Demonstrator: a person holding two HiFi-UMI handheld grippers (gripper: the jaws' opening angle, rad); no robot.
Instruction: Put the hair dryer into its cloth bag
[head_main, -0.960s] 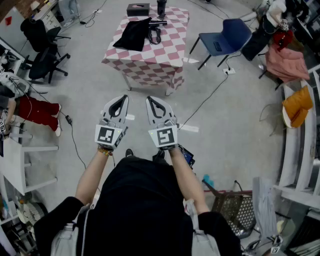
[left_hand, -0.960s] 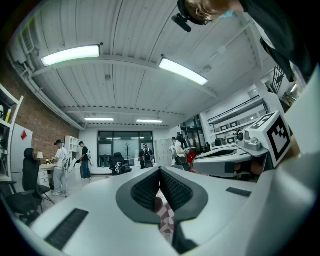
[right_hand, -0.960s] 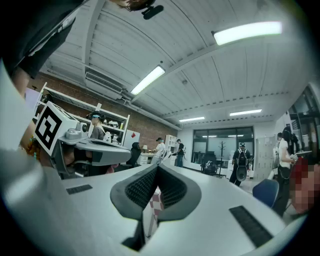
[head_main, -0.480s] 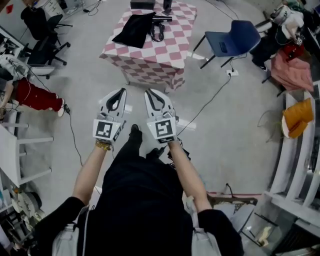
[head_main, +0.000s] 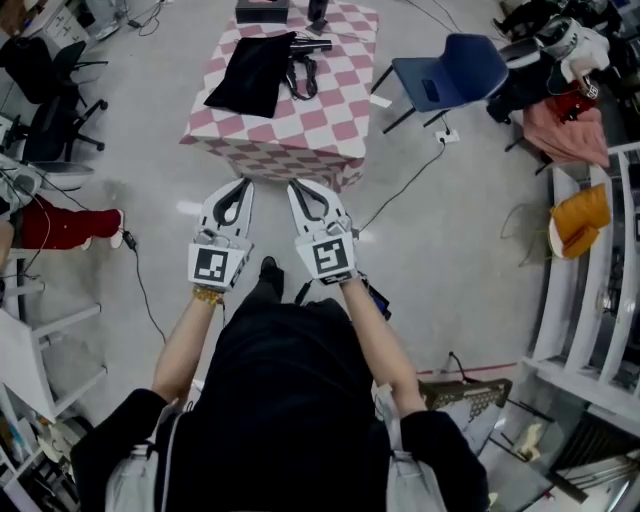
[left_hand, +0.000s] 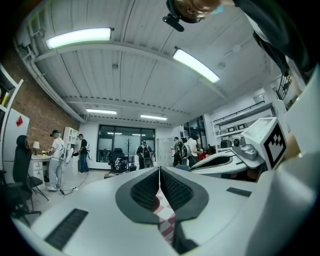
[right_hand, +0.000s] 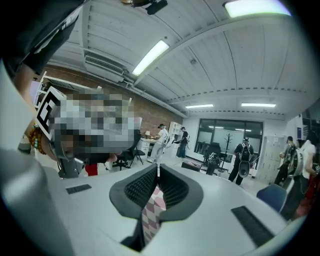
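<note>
In the head view a black cloth bag (head_main: 250, 70) lies flat on a table with a pink and white checked cloth (head_main: 300, 120). Beside it on the right lies the black hair dryer (head_main: 304, 60) with its coiled cord. My left gripper (head_main: 237, 190) and right gripper (head_main: 301, 190) are held side by side in front of me, short of the table's near edge. Both are shut with nothing between the jaws. In each gripper view the closed jaws, left gripper (left_hand: 159, 171) and right gripper (right_hand: 158, 170), point level across the room, with the checked cloth (right_hand: 151, 212) showing below them.
A blue chair (head_main: 445, 72) stands right of the table with a cable (head_main: 405, 205) running over the floor. A black box (head_main: 262, 10) sits at the table's far edge. Black office chairs (head_main: 45, 100) are at left, shelves and clothes (head_main: 565, 125) at right. Several people stand far off.
The table has come nearer to me and now lies just beyond the gripper tips. Both grippers stay shut and side by side.
</note>
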